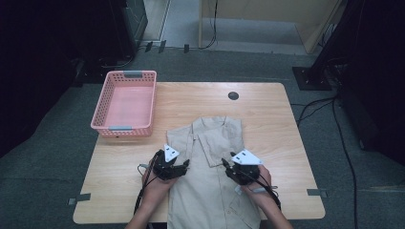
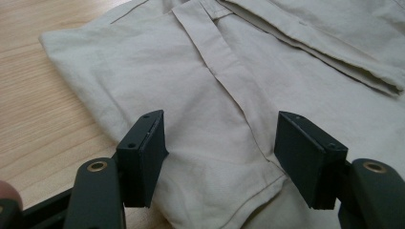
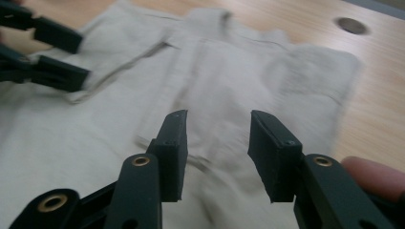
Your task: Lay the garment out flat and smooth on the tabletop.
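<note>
Both pairs of jaws stand apart, gripping nothing: the left gripper and right gripper hover over the beige shirt, spread low centre on the table. A pink basket sits upper left, well apart.

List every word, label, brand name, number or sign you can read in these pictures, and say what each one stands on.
None: no readable text on the beige shirt, the pink basket, the wooden table or the left gripper and right gripper. A small tag at the shirt's hem is too small to read.
</note>
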Available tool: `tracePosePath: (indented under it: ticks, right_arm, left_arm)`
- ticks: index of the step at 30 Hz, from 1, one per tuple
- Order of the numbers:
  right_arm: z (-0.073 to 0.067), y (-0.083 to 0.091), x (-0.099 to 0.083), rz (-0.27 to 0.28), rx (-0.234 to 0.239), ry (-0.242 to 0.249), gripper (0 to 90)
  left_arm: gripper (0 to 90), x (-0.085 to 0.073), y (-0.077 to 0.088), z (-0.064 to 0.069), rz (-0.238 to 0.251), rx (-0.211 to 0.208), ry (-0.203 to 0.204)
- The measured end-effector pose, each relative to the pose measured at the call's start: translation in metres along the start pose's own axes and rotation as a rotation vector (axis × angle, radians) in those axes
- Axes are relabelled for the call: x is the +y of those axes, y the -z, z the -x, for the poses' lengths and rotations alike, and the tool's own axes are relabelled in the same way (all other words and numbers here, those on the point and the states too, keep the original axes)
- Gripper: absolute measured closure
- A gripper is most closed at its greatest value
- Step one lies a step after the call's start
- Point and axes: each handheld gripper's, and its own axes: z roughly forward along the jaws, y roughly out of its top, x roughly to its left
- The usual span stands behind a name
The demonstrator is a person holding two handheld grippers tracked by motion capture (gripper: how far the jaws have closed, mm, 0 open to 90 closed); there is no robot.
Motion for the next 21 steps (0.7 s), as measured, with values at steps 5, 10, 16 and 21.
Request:
tracePosePath:
  ticks: [5, 10, 16, 21]
  right_arm:
    - [-0.015, -0.034, 0.016, -0.068, 0.025, 0.027, 55.3]
    - [-0.021, -0.066, 0.021, -0.117, 0.047, -0.04, 54.4]
    - [-0.021, -0.081, 0.019, -0.161, 0.005, -0.039, 66.3]
    - [-0.021, -0.081, 0.017, -0.157, 0.001, -0.028, 85.5]
  left_arm:
    - [35.5, 0.0, 0.0, 0.0, 0.001, -0.001, 0.001]
    - [35.6, 0.0, 0.0, 0.0, 0.0, -0.001, 0.001]
    - [35.6, 0.0, 0.0, 0.0, 0.001, -0.002, 0.001]
    - [35.6, 0.0, 0.0, 0.0, 0.0, -0.001, 0.0]
